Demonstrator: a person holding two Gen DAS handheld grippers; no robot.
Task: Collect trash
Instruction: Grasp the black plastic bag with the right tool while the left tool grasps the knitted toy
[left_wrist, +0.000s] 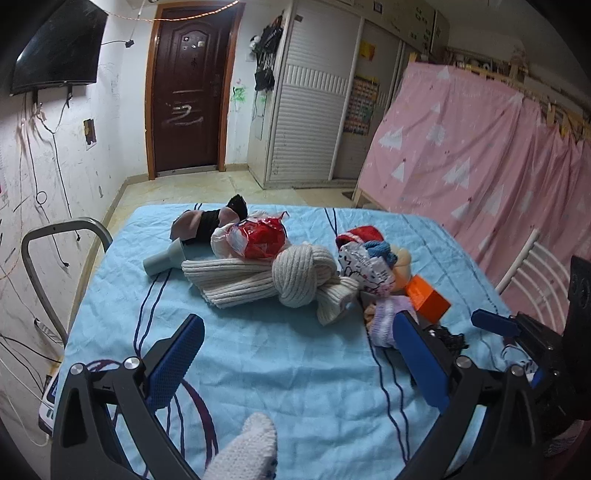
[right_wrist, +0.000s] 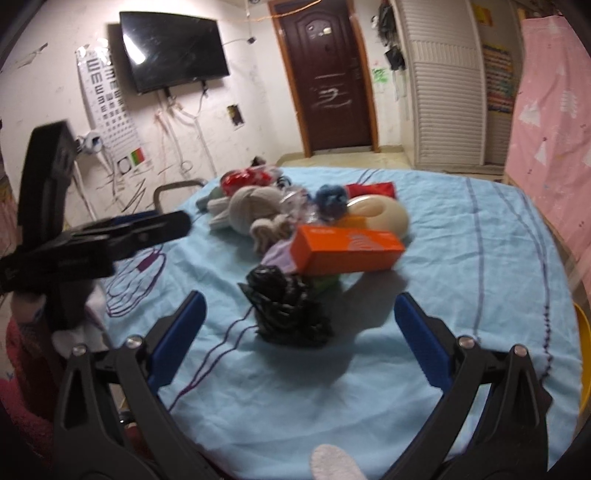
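Observation:
A pile of clothes and trash lies on the table's light blue cloth (left_wrist: 295, 387). In it are a red and white snack wrapper (left_wrist: 258, 236), a patterned white wrapper (left_wrist: 365, 269), an orange box (right_wrist: 347, 247) and a crumpled black plastic bag (right_wrist: 288, 314). My left gripper (left_wrist: 295, 350) is open over bare cloth, short of a knotted cream scarf (left_wrist: 280, 280). My right gripper (right_wrist: 299, 299) is open, with the black bag lying between and just beyond its blue fingers, not touched. The left gripper (right_wrist: 173, 221) also shows side-on in the right wrist view.
A grey nozzle (left_wrist: 162, 258), socks, a blue knit ball (right_wrist: 332, 197) and a cream round object (right_wrist: 384, 210) lie in the pile. A metal chair frame (left_wrist: 55, 236) stands left of the table. On the right are a white chair (left_wrist: 532, 269) and a pink curtain (left_wrist: 480, 147).

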